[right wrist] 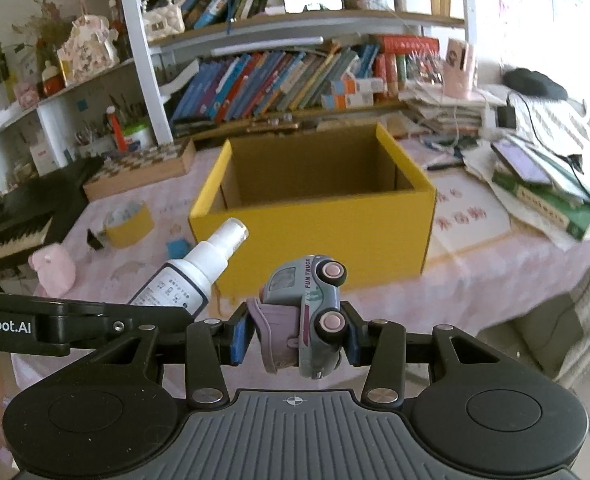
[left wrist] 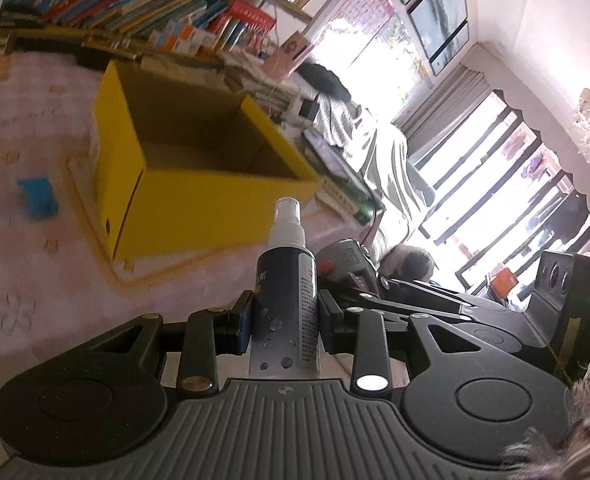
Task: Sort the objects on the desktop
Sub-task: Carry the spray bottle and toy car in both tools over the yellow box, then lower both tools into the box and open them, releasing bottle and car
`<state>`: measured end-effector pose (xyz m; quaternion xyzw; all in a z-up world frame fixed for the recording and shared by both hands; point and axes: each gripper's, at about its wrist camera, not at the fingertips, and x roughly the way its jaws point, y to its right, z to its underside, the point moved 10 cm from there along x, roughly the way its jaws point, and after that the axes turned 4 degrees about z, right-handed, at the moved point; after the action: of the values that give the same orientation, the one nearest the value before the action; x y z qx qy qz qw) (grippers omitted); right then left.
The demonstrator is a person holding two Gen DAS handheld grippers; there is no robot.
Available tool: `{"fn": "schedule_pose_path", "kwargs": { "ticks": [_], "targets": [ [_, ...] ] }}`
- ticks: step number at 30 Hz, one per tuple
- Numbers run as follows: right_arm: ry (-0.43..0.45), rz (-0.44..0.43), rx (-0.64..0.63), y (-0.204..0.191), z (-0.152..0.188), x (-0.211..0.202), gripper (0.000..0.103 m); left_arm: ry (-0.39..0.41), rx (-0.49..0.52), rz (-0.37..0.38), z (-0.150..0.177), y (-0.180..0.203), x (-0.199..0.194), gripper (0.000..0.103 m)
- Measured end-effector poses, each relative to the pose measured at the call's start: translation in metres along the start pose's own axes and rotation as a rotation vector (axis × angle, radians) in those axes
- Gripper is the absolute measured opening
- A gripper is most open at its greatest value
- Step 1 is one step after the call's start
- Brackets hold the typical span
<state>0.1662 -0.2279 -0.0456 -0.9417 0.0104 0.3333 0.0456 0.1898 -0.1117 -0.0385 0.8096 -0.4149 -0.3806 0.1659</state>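
The open yellow box (right wrist: 311, 216) lies straight ahead of both grippers on the tabletop (right wrist: 495, 272), the left gripper (left wrist: 285, 320) pinching an upright spray bottle (left wrist: 287, 292) and the right gripper (right wrist: 299, 336) pinching a toy truck (right wrist: 307, 312), neither clearly nearer.

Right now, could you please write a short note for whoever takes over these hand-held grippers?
Left hand-held gripper: shut on the spray bottle, held upright.
Right hand-held gripper: shut on the toy truck, lying on its side.
Yellow box: open on the table, just ahead of both; what shows of its inside looks empty.
Done: both items picked up.
Left: drop both in the box, then likely sort the tape roll, pink toy and blue item.
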Motion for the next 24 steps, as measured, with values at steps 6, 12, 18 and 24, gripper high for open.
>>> {"fn": "schedule_pose_path", "kwargs": {
  "ticks": [6, 12, 18, 24],
  "targets": [
    [0.047, -0.014, -0.024, 0.0, -0.033, 0.01, 0.044, 0.042, 0.038, 0.004, -0.034, 0.003, 0.006, 0.03],
    [0.06, -0.028, -0.066, 0.002, -0.057, 0.023, 0.044, 0.08, 0.059, -0.011, -0.066, -0.002, 0.009, 0.03],
    [0.079, -0.03, -0.113, 0.007, -0.087, 0.043, 0.044, 0.094, 0.102, -0.038, -0.102, -0.011, 0.024, 0.03],
    [0.062, -0.031, -0.193, 0.006, -0.115, 0.079, 0.044, 0.084, 0.154, -0.08, -0.138, -0.029, 0.054, 0.03]
  ]
}}
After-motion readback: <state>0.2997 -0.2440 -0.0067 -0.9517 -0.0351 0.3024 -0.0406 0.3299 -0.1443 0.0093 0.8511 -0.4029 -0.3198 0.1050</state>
